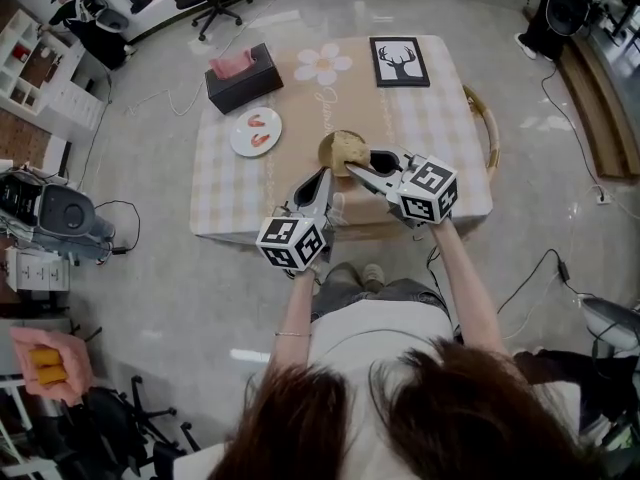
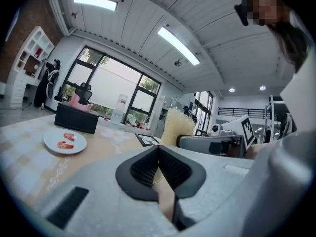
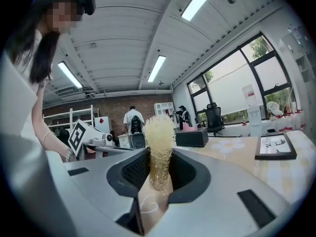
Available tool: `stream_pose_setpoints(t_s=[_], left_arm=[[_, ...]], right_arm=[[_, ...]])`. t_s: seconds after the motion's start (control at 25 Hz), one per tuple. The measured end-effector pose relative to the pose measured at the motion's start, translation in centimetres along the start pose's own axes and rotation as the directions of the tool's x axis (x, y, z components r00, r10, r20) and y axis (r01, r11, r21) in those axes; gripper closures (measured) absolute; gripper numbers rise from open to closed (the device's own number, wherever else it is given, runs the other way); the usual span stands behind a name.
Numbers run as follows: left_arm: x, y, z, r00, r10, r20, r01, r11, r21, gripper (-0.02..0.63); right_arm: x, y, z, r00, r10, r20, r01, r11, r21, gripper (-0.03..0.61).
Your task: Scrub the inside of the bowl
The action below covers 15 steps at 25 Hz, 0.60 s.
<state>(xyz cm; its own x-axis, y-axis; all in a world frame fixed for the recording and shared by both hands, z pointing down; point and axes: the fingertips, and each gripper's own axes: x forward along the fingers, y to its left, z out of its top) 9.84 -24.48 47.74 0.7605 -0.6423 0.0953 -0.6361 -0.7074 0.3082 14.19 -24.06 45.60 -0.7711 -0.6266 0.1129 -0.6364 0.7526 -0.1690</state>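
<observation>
A pale yellow mesh scrubber (image 1: 343, 150) hangs over the near middle of the checked table (image 1: 230, 183). My right gripper (image 1: 353, 169) is shut on the scrubber's lower end (image 3: 159, 149), and its puffy top rises above the jaws. My left gripper (image 1: 323, 176) is just left of it, shut with nothing between its pads (image 2: 148, 168). The left gripper view shows the scrubber (image 2: 177, 126) standing next to the right gripper (image 2: 212, 144). The left gripper's marker cube (image 3: 81, 135) shows at the left of the right gripper view. I cannot make out a bowl in any view.
On the table stand a black tissue box (image 1: 243, 78), a white plate with red pieces (image 1: 256, 131) and a framed deer picture (image 1: 399, 61). A wicker hoop (image 1: 487, 128) hangs off the table's right edge. Cables lie on the floor around the table.
</observation>
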Motion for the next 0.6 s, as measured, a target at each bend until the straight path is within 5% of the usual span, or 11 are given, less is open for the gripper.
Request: stream_pose_setpoints(t_s=[0.6], left_arm=[[0.26,0.28,0.47,1.000,0.022,0.009,-0.022,0.999,0.035,0.603]], right_arm=[[-0.95,-0.55,0.53,0.998,-0.006,0.057,0.004,1.000,0.030,0.485]])
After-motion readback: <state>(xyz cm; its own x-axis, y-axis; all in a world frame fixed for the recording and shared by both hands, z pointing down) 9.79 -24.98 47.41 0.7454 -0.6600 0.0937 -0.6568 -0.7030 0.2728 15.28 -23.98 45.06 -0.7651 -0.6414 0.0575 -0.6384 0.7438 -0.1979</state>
